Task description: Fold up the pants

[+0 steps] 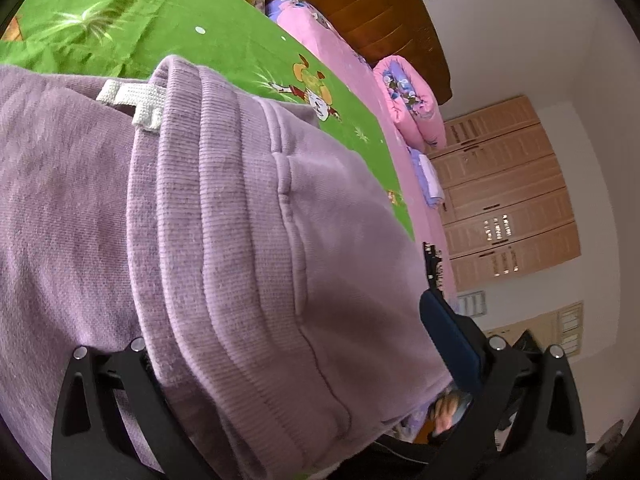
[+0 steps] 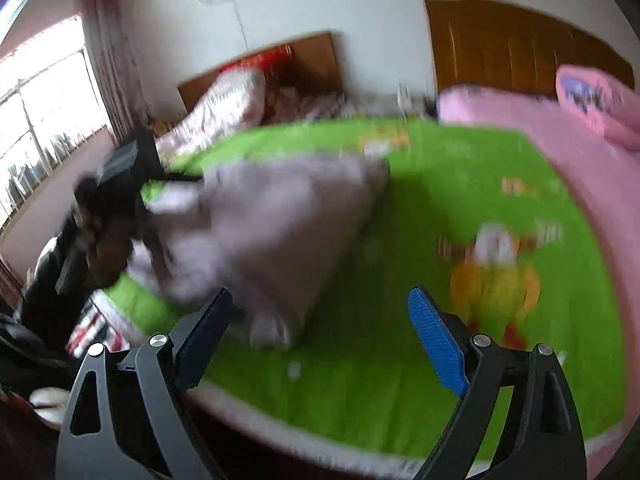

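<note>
A: Why are the pants (image 2: 260, 216) bunched toward the near left corner of the green blanket (image 2: 400, 380)?
B: Left gripper (image 1: 280, 360) clamps their waistband; right gripper (image 2: 320, 320) hangs released, empty.

Right wrist view motion-blurred – pants (image 2: 272, 216) smeared; left gripper (image 1: 296, 360) fingers mostly buried under purple fabric.
</note>
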`<state>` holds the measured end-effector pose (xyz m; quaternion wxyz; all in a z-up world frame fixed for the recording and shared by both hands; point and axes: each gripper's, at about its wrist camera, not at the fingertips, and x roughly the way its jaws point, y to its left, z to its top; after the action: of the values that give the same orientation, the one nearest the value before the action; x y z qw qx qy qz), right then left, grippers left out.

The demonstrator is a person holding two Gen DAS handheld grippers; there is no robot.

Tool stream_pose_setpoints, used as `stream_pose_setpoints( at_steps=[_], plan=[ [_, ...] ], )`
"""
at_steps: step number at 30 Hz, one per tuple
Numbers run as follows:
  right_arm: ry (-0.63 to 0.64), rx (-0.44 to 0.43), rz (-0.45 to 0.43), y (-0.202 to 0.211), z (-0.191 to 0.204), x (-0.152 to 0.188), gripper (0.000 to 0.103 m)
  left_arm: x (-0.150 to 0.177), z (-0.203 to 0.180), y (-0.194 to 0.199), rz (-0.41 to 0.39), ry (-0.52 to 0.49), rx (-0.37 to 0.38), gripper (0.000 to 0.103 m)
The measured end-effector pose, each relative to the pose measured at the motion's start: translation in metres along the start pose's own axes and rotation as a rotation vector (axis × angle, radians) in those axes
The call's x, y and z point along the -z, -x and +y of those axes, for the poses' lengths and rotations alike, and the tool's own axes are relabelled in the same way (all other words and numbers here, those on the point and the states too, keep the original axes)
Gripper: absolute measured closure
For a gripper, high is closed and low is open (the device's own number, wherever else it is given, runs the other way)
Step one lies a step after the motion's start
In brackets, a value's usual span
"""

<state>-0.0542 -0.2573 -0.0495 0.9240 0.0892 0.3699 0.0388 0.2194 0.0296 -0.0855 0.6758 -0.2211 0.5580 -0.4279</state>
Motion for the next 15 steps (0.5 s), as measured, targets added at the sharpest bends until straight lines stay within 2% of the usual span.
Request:
stream_pose_setpoints(
  at_steps=[4,9,10,11,12,14,15],
  plan=[
    [-0.041,0.013,0.036,-0.024,0.009,0.015,0.016,0.001,-0.006,-0.010,-0.016,-0.014,-0.028,0.002],
    [0.036,0.045,0.047,-0.059,0.030,0.011,0.016,0.002,-0.006,-0.013,-0.026,0.012,-0.028,0.003],
    [0.045,0.055,0.053,-0.068,0.034,0.010,0.016,0.002,-0.005,-0.011,-0.036,0.033,-0.039,0.020],
    [0.048,0.070,0.060,-0.074,0.035,0.010,0.016,0.002,-0.007,-0.011,-0.038,0.051,-0.116,0.070],
    [0.050,0.095,0.071,-0.080,0.036,0.010,0.016,0.003,-0.015,-0.008,-0.049,0.029,-0.148,0.076],
    [0.046,0.121,0.085,-0.089,0.036,0.011,0.016,0.000,-0.061,-0.001,-0.079,-0.108,-0.190,0.081],
    [0.039,0.125,0.096,-0.092,0.035,0.012,0.016,-0.004,-0.083,0.003,-0.089,-0.156,-0.178,0.083]
  ],
)
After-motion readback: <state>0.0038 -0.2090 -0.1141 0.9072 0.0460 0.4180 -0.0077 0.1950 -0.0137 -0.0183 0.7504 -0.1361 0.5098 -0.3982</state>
